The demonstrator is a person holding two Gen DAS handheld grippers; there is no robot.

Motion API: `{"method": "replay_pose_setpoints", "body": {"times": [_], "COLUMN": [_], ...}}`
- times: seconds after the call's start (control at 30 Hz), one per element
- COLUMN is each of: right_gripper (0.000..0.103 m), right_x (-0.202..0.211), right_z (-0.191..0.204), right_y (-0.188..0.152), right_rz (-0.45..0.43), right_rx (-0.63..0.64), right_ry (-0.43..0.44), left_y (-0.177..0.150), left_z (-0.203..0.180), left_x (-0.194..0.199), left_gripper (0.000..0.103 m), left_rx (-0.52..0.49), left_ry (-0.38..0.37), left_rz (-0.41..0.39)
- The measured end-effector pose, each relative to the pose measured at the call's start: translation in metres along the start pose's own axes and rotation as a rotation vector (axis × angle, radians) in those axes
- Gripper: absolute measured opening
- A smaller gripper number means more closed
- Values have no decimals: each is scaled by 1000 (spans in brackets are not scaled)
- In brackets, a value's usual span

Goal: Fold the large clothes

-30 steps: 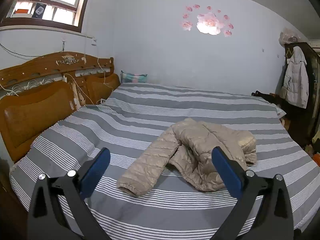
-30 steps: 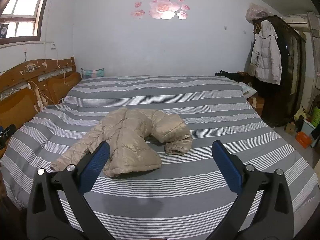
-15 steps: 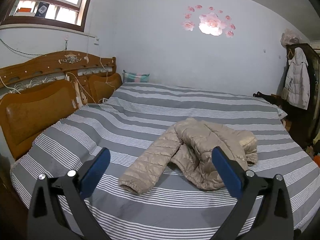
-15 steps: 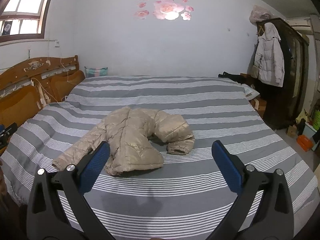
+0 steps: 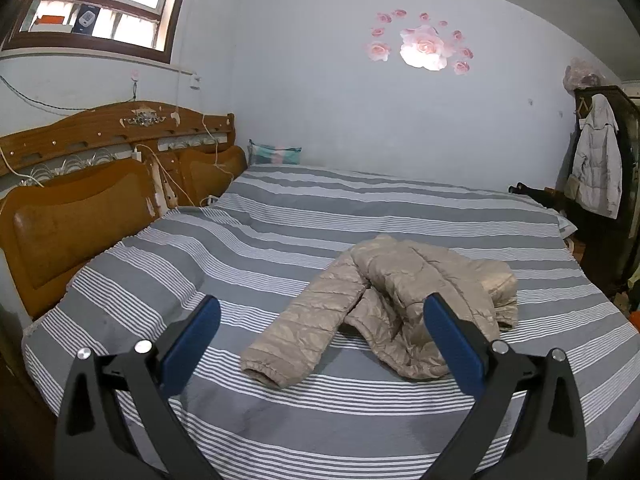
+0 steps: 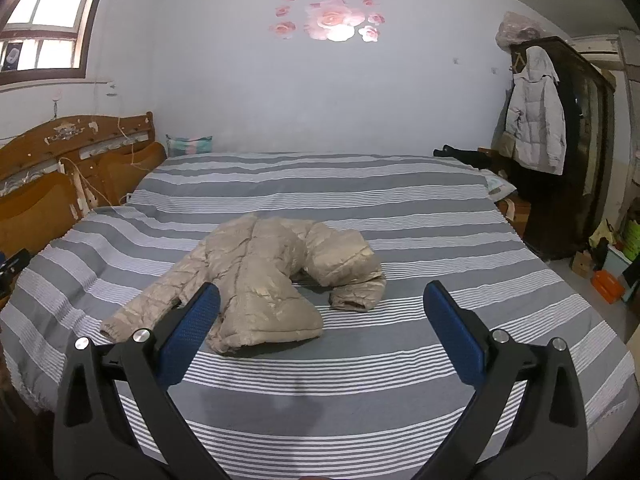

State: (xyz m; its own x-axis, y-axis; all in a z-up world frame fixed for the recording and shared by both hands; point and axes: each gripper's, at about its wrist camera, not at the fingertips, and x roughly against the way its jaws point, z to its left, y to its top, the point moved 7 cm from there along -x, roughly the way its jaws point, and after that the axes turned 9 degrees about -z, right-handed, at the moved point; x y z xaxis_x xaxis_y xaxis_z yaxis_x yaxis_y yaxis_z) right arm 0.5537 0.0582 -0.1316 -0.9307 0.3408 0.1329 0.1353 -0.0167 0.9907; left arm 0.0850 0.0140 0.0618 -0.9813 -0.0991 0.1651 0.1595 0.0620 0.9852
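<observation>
Nearest to us, our left gripper [image 5: 320,332] is spread wide with nothing between its blue pads [image 5: 191,338], held above the near edge of the bed [image 5: 280,224]. Our right gripper [image 6: 320,330] is the same — fingers far apart, empty, hanging over the striped cover.

Just beyond the fingertips lies the beige puffer jacket [image 5: 392,300], crumpled in the middle of the grey-and-white striped bedspread. In the left view one sleeve [image 5: 296,340] stretches toward us, its cuff lying flat on the stripes, while the body bunches up behind the right-hand finger. In the right view the jacket [image 6: 256,276] sits left of centre, its near hem partly behind our left-hand pad, and its other sleeve [image 6: 352,276] curls round to the right with the cuff turned down onto the cover. Neither gripper touches it.

Farther back, a wooden headboard [image 5: 80,184] runs along the left side of the bed, and a small pillow [image 5: 274,155] rests at the far corner. On the back wall we see pink rose decals [image 6: 330,20] — and at the far right a pale padded coat [image 6: 536,120] hangs on a dark wardrobe [image 6: 580,152].
</observation>
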Motion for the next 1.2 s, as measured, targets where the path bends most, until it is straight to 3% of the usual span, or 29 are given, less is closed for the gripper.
{"method": "replay_pose_setpoints", "body": {"times": [1.2], "right_gripper": [100], "right_x": [2], "right_z": [-15], "right_y": [5], "right_rz": [-5], "right_rx": [-10], "right_ry": [-30], "left_y": [2], "left_z": [0], "left_x": [-2], "left_gripper": [101], "left_rx": [-6], "left_ry": [1], "left_rz": [-7]}}
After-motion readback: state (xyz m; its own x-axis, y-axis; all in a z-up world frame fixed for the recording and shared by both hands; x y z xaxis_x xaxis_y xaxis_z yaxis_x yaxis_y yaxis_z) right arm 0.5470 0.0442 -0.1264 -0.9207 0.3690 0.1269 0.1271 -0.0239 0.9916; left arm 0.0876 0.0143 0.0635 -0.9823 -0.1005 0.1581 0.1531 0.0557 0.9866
